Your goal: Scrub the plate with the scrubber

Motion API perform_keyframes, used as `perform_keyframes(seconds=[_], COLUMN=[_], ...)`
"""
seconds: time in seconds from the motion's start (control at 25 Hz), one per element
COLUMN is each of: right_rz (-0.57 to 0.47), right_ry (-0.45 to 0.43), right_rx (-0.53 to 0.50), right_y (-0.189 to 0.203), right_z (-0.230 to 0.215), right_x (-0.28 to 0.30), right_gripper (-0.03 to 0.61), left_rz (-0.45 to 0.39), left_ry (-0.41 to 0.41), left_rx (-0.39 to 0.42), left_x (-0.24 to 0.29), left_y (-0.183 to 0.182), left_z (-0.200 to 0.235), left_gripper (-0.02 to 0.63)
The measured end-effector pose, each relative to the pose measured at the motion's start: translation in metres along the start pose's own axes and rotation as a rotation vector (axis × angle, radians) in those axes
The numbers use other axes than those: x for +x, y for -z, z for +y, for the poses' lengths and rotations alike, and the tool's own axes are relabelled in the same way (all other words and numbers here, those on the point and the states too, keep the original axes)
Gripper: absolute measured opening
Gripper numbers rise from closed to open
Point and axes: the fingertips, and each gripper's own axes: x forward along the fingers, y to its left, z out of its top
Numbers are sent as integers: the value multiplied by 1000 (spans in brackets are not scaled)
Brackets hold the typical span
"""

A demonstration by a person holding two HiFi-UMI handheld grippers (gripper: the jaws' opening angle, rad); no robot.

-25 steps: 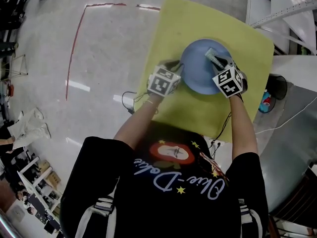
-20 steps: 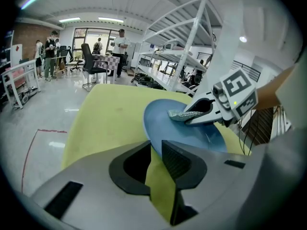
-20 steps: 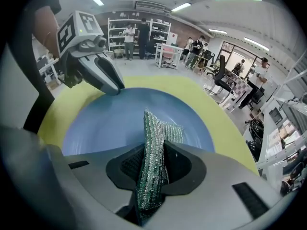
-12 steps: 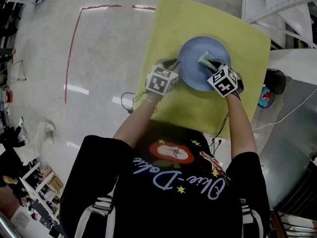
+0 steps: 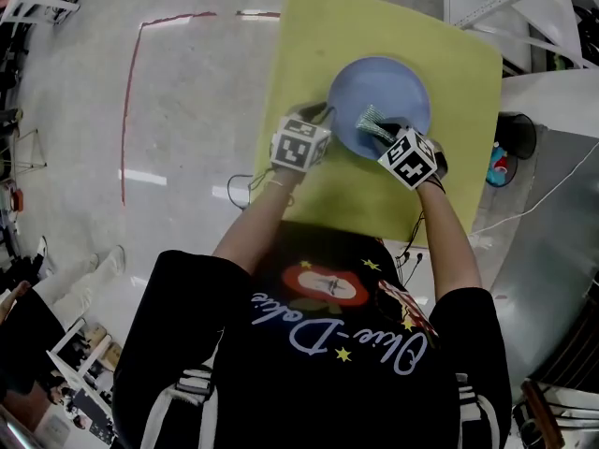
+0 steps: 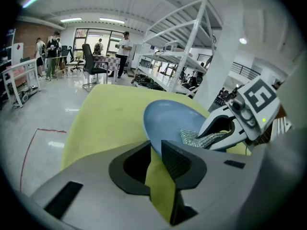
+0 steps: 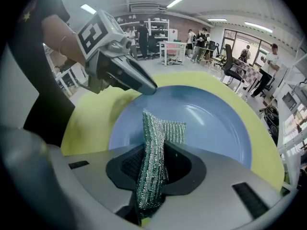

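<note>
1. A grey polished floor [image 5: 187,92] with a red tape line [image 5: 130,92] lies around a yellow table [image 5: 309,45]. In the left gripper view, white racks [image 6: 182,47] and several people stand far behind it.
2. The blue plate [image 5: 388,87] sits on the far half of the table, well inside its edges.
3. The left gripper [image 6: 154,150] is at the plate's near-left rim. Its jaws are closing, and the rim runs in between their tips. It looks pinched there, though the contact of the left pad is hard to make out. A strip of yellow table shows through the gap lower down.
4. The right gripper [image 7: 152,152] reaches over the plate's near edge from the person's right. Its jaws are clamped on the scrubber [image 7: 160,133], a green-silver mesh pad standing on edge between them.
5. The free end of the scrubber sticks out past the jaw tips and lies on the near part of the plate's inner surface, towards the side where the left gripper is.
6. In the head view the two grippers sit close together along the plate's near rim but apart, each with its marker cube facing up.
</note>
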Motion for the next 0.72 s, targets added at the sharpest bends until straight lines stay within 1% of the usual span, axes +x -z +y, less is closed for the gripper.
perform_keyframes(seconds=[0.08, 0.16, 0.28, 0.4, 0.48, 0.56, 0.64, 0.72], right_rz=[-4, -3, -8, -15, -32, -72, -100, -95], right_ry=[-23, -52, -96, -102, -91, -59, -5, 59], right_rx=[4, -13, -72, -127, -202, -254, -274, -303], right_y=[0, 1, 3, 5, 2, -8, -18, -25], right_z=[8, 18, 29, 30, 29, 18, -1, -23], right_x=[0, -1, -3, -4, -7, -14, -18, -18], right_gripper=[69, 69, 69, 71, 72, 69, 66, 66], left_rz=[0, 0, -2, -2, -5, -7, -5, -2], left_ry=[0, -2, -1, -8, -12, -8, -4, -3], left_rx=[-1, -3, -4, -3, -16, -17, -5, -2], left_x=[1, 0, 2, 5, 5, 4, 3, 3], left_y=[-1, -1, -1, -1, 1, -1, -3, -3], left_z=[0, -1, -3, -3, -3, -4, -3, -2], left_gripper=[61, 61, 61, 61, 61, 61, 63, 63])
